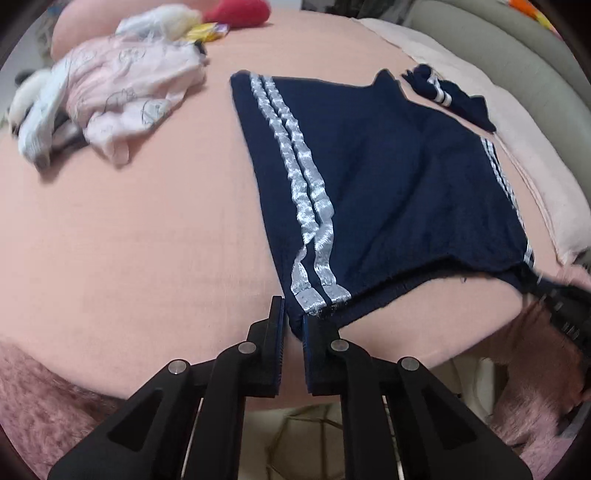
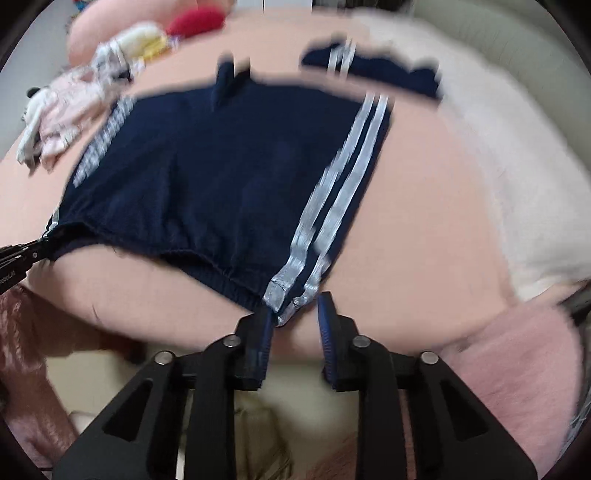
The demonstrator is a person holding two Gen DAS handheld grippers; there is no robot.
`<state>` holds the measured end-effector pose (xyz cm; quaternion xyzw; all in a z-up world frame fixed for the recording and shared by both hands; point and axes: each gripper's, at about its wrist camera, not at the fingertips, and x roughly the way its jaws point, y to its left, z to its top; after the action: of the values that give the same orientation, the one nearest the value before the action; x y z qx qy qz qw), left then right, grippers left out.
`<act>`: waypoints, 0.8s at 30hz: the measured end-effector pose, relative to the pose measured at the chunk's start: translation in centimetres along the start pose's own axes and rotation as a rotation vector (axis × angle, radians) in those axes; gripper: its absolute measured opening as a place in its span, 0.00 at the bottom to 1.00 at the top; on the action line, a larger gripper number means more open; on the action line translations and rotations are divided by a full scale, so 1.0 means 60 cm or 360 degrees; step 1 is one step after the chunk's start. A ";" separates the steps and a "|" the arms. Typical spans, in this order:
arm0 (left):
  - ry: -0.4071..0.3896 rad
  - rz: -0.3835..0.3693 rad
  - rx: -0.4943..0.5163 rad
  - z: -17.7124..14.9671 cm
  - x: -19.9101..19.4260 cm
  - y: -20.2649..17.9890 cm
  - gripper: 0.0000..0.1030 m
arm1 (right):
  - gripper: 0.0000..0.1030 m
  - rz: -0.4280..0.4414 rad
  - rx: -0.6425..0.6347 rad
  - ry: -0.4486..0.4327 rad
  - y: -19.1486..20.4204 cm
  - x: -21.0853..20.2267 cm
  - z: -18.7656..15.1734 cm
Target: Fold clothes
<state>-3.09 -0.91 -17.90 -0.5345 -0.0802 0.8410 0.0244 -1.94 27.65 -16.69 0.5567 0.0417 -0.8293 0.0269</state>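
At about 10 o'clock in the left wrist view, a crumpled pale pink garment [image 1: 122,99] lies in a heap with white cloth [image 1: 37,122] on the pink bed sheet [image 1: 129,240]. Beyond it, near 11 o'clock, sit a yellow-and-white soft item [image 1: 192,22] and a red plush thing [image 1: 236,13].

The navy shorts [image 1: 388,177] with paired white side stripes [image 1: 303,184] lie spread flat across the centre of the bed, waistband toward the cameras. At 6 o'clock the left gripper [image 1: 293,325] is at the near left waistband corner; its jaws are slightly parted with the corner of the fabric between them, and whether they actually pinch it cannot be told.

At 1 o'clock a smaller navy piece with white bands [image 1: 448,96] rests just beyond the shorts, partly on a pale pink blanket [image 1: 517,122] along the bed's far edge.

In the blurred right wrist view, the right gripper [image 2: 295,308] is at the near right waistband corner [image 2: 282,295]. Its jaws are spread, the left finger touching the striped corner, the right finger apart from it.
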 end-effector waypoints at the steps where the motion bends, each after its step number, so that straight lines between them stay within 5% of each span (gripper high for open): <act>1: -0.0009 -0.0033 -0.0009 0.003 -0.010 0.002 0.23 | 0.25 0.0000 0.0014 -0.0025 -0.003 -0.007 0.002; 3: -0.0050 -0.0094 -0.0017 0.002 -0.031 0.006 0.53 | 0.42 -0.0018 0.0001 -0.0122 -0.006 -0.033 0.003; 6: -0.0171 -0.0205 -0.0011 0.000 -0.071 0.010 0.54 | 0.46 0.0005 -0.0004 -0.0274 -0.009 -0.073 -0.001; 9: -0.0296 -0.0301 0.0034 0.011 -0.097 0.001 0.47 | 0.46 0.0137 -0.0034 -0.0351 0.001 -0.102 -0.009; 13: -0.0310 -0.0187 0.0243 0.051 -0.070 -0.041 0.22 | 0.46 0.0269 -0.0126 -0.0417 0.026 -0.120 0.007; 16: -0.0197 -0.0161 0.0326 0.059 -0.027 -0.060 0.18 | 0.46 0.0175 -0.0212 -0.0382 0.052 -0.078 0.040; 19: -0.0047 -0.0111 0.0334 0.041 0.012 -0.059 0.18 | 0.46 0.0081 -0.0223 -0.0174 0.052 -0.007 0.050; 24: -0.0020 -0.0198 0.0284 0.026 0.006 -0.035 0.19 | 0.50 0.0171 -0.0013 -0.0113 0.007 0.014 0.040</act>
<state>-4.71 1.03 -17.24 -0.5188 -0.0381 0.8450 0.1235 -4.44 26.99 -16.59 0.5282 0.0143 -0.8457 0.0752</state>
